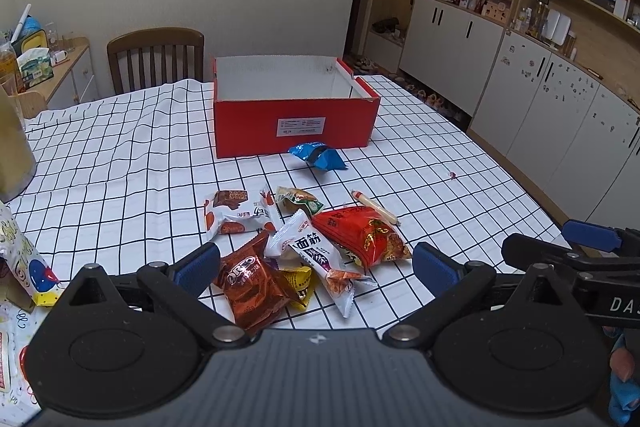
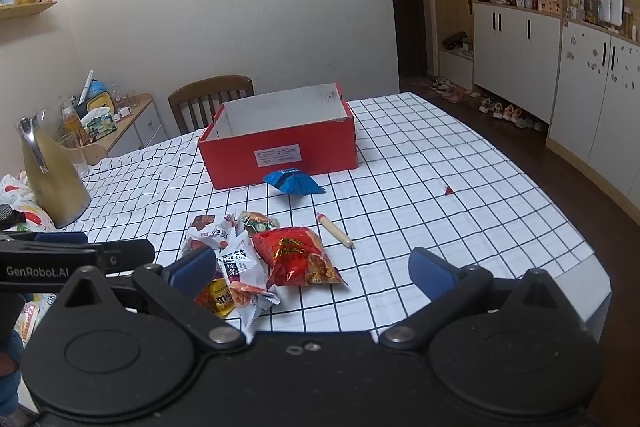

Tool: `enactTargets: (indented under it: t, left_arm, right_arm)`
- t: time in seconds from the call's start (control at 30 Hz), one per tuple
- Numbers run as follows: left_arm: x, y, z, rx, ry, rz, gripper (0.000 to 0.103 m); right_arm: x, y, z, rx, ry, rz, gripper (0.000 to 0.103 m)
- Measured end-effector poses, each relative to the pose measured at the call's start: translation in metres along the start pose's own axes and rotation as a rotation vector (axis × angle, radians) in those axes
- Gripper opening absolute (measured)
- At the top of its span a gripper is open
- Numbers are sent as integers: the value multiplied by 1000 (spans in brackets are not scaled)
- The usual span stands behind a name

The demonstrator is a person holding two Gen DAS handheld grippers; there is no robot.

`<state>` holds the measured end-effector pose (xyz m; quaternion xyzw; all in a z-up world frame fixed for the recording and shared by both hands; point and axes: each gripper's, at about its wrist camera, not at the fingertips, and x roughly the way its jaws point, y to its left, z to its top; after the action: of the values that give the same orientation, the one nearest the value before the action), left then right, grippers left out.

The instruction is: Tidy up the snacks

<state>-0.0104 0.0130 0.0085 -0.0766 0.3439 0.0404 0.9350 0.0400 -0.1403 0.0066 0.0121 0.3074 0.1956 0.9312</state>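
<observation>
I am holding the left gripper (image 1: 316, 269) with jaws spread wide and nothing between them, hovering over the snack pile (image 1: 304, 247) on the checked tablecloth (image 1: 120, 163). The right gripper (image 2: 312, 273) is likewise gaping and gripping nothing. 1 blue packet (image 1: 318, 155) is lying just in front of the red box (image 1: 294, 119). 1 sausage stick (image 2: 334, 230) is lying just beside the pile.

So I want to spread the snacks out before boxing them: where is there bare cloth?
Bare tablecloth lies right of the sausage stick, out to the table edge, and left of the red box toward the jug. The snack pile before the grippers is crowded; the blue packet lies against the box front.
</observation>
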Motion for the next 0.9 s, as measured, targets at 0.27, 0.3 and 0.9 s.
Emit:
enactTargets:
  t: [0.27, 0.3, 0.9]
  left_arm:
    - [-1, 5, -1, -13, -2, 4, 103]
    - [-2, 5, -1, -14, -5, 4, 103]
    - [-2, 11, 2, -29, -10, 7, 103]
  right_arm:
    - [-4, 6, 2, -44, 4, 17, 103]
    - [-3, 7, 2, -52, 10, 22, 103]
    - [0, 24, 5, -151, 10, 113, 103]
